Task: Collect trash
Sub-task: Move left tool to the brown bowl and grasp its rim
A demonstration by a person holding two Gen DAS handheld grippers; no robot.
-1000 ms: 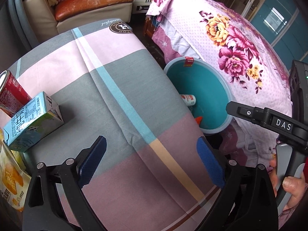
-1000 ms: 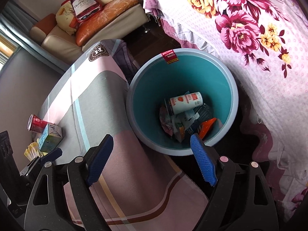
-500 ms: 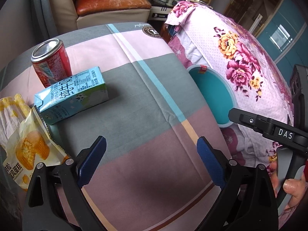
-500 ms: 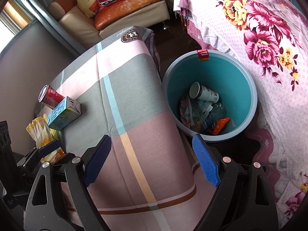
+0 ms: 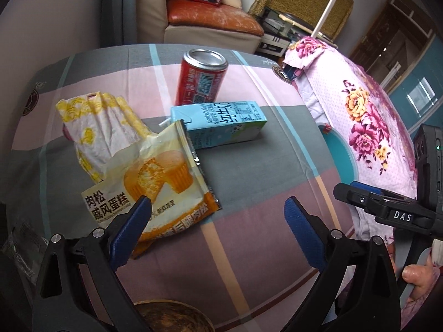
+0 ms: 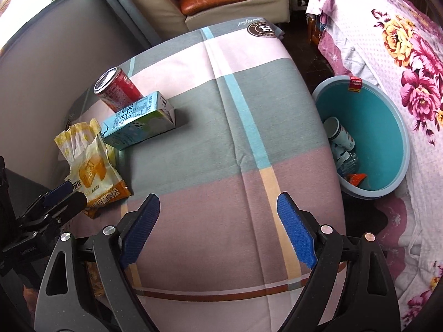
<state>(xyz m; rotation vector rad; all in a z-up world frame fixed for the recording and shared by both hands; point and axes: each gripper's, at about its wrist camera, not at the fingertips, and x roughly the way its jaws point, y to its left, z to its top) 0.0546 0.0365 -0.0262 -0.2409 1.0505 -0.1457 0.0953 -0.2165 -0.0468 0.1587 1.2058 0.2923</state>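
On the checked tablecloth (image 5: 249, 166) lie a red can (image 5: 202, 78), a blue milk carton (image 5: 221, 123) on its side, a yellow cake wrapper (image 5: 155, 182) and a crumpled yellow-white paper bag (image 5: 102, 130). My left gripper (image 5: 218, 215) is open and empty, its left finger over the wrapper's near edge. My right gripper (image 6: 218, 218) is open and empty above the cloth. The same can (image 6: 116, 88), carton (image 6: 138, 124) and wrapper (image 6: 94, 177) show in the right wrist view. A teal bin (image 6: 387, 127) holds several trash items beside the table.
A floral pink bedspread (image 6: 401, 41) lies right of the bin. A sofa (image 5: 210, 25) stands behind the table, a grey wall (image 6: 41, 69) to its left. A brown round object (image 5: 171, 316) sits at the near table edge.
Both grippers swung left, away from the bin and toward the trash on the table. The can, carton and wrapper now sit in front of the left gripper. Both stay open.
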